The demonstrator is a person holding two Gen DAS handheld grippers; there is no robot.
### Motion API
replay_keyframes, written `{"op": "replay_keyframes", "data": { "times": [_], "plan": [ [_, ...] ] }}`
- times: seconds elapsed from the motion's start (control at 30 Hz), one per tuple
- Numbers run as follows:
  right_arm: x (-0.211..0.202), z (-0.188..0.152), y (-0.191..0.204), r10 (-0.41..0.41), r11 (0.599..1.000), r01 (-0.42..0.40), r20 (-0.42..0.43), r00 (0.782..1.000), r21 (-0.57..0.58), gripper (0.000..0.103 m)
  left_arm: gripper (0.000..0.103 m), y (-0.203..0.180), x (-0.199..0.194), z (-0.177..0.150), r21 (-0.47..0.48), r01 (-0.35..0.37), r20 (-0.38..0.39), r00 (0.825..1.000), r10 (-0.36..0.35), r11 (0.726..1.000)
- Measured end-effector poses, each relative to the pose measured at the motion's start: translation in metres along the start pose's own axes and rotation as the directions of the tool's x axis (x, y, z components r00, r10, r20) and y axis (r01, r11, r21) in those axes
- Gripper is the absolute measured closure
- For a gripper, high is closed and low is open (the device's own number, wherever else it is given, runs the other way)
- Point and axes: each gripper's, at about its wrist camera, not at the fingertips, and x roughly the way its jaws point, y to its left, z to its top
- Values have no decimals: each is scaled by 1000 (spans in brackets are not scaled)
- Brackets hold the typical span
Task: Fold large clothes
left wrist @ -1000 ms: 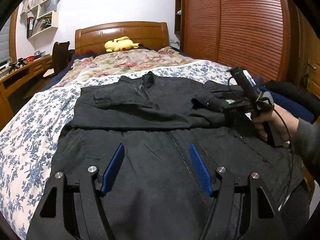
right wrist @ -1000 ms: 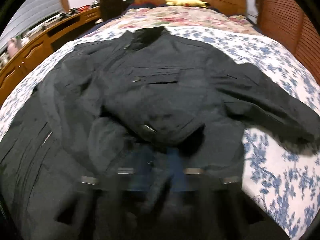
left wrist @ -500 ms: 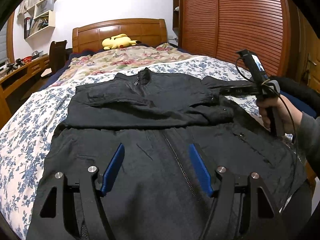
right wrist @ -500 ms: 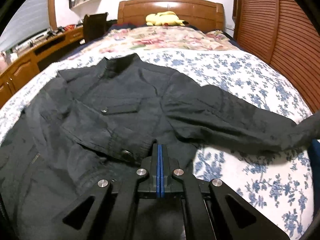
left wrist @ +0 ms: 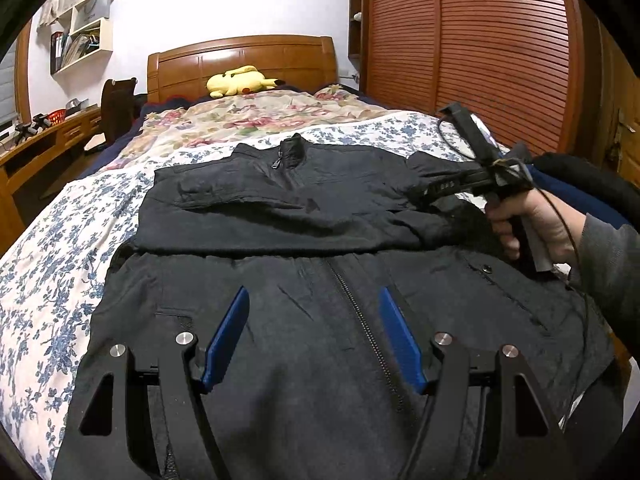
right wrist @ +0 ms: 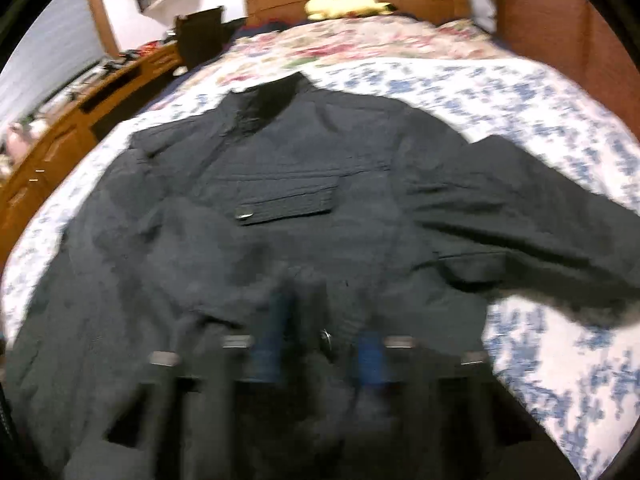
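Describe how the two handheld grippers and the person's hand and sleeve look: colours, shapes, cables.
The left gripper has black angular arms with triangular cut-outs, silver round bolts and blue flat finger pads. The right gripper is black too, with a pistol-style handle and thin black cables looping off it; its blue pads show blurred in its own camera. The bare right hand emerges from a grey sleeve.
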Motion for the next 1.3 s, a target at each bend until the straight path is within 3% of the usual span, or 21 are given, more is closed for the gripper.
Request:
{"op": "replay_keyframes", "data": {
  "times": [0.07, 0.13, 0.2, 0.3, 0.37, 0.47, 0.73, 1.03, 1.1, 1.17, 1.3],
  "plan": [
    [-16, 6, -1, -28, 999, 29, 58, 998, -18, 95, 34, 1, 0, 0, -3, 7, 0, 1000, -7, 1000],
    [-24, 12, -6, -170, 985, 171, 69, 983, -18, 95, 34, 2, 0, 1, -6, 8, 0, 1000, -8, 1000],
    [-24, 15, -11, -235, 971, 237, 57, 970, -22, 94, 34, 3, 0, 2, -11, 12, 2, 1000, -12, 1000],
    [-21, 15, -15, -224, 974, 225, 37, 974, -17, 79, 34, 4, -4, 1, -15, 21, 12, 1000, -20, 1000],
    [-22, 19, -12, -243, 970, 244, 36, 969, -19, 57, 34, 5, -5, 2, -16, 18, 16, 1000, -18, 1000],
    [-29, 16, -7, -244, 969, 246, 56, 968, -33, 45, 34, 8, -6, 2, -31, 26, 18, 1000, -26, 999],
    [-59, -29, 2, -206, 974, 211, 68, 976, -83, 42, 34, 14, -15, 4, -34, 26, 47, 999, -24, 999],
    [-108, -80, -28, -264, 961, 270, 93, 960, -52, 42, 34, 16, -22, 4, -25, 24, 67, 997, -22, 999],
    [-115, -85, -41, -276, 960, 279, 88, 957, -22, 38, 34, 16, -24, 3, -23, 23, 71, 997, -21, 999],
    [-122, -88, -57, -310, 951, 310, 80, 947, 15, 25, 34, 16, -25, 3, -23, 22, 74, 997, -20, 999],
    [-133, -84, -86, -370, 927, 363, 76, 926, 95, 21, 34, 20, -28, 4, -32, 26, 81, 996, -23, 999]
  ]
}}
